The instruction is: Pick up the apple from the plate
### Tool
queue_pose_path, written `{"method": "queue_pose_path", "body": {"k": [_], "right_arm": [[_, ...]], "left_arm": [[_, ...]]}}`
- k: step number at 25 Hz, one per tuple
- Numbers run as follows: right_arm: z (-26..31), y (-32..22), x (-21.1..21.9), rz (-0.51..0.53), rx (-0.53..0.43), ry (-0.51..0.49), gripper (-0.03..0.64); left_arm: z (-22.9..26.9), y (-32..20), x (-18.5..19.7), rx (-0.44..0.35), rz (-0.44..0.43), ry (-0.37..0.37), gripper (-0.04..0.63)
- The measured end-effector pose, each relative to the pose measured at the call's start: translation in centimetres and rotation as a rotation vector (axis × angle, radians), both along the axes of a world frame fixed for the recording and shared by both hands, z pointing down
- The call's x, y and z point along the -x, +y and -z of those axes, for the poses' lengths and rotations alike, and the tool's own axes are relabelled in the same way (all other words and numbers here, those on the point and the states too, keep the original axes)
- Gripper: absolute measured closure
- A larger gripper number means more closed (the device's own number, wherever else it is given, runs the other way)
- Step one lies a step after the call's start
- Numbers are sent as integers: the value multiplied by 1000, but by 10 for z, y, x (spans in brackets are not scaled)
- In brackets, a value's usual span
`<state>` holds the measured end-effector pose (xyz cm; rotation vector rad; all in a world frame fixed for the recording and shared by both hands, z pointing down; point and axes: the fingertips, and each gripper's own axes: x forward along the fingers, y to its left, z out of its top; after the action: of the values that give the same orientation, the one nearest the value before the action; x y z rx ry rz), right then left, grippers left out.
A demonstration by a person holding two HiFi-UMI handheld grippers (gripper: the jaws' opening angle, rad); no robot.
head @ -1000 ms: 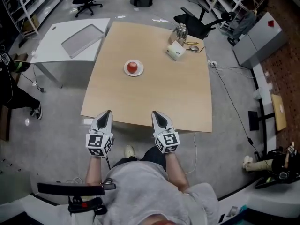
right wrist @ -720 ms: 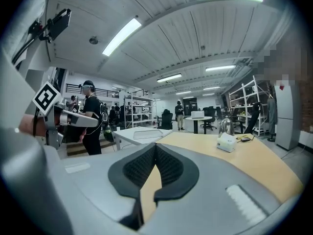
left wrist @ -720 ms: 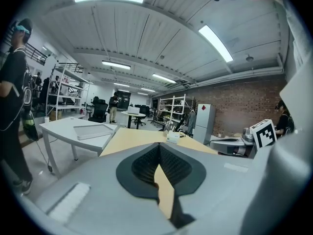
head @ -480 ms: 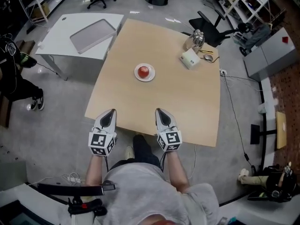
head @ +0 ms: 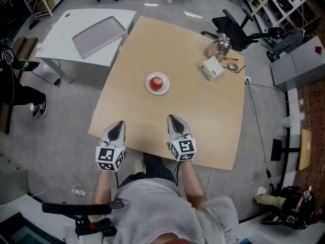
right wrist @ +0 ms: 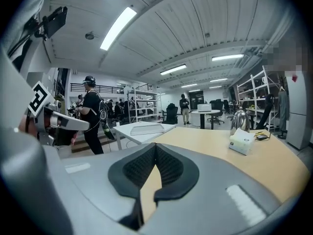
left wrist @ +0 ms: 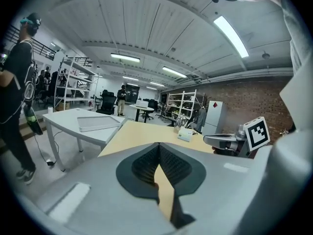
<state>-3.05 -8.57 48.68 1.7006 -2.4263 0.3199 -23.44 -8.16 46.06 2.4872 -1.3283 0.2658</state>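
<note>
Apple (head: 157, 81) rests on its plate (head: 148, 88), far up the desk (head: 198, 111) from the left claw (head: 118, 123) and right claw (head: 172, 117), both clenched empty: approach stage, next needing a forward reach and an opened claw.

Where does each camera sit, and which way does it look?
Head view: on the person's head, looking steeply down at the light wooden table, red apple on round white plate, left gripper, right gripper, forearms, torso.
Left gripper view: on the left gripper, looking along its shut jaws across the table; right gripper at right.
Right gripper view: on the right gripper, likewise; left gripper at left.
All three show the small white box.
</note>
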Motion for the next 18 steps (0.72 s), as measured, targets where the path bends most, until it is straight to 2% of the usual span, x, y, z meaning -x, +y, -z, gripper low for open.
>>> {"method": "queue_pose_path", "body": {"k": [18], "right_arm": [[-62,-89,-11,67,90,25,611]], "left_arm": [[-54,-48,-15,111,34,-52,575]]}}
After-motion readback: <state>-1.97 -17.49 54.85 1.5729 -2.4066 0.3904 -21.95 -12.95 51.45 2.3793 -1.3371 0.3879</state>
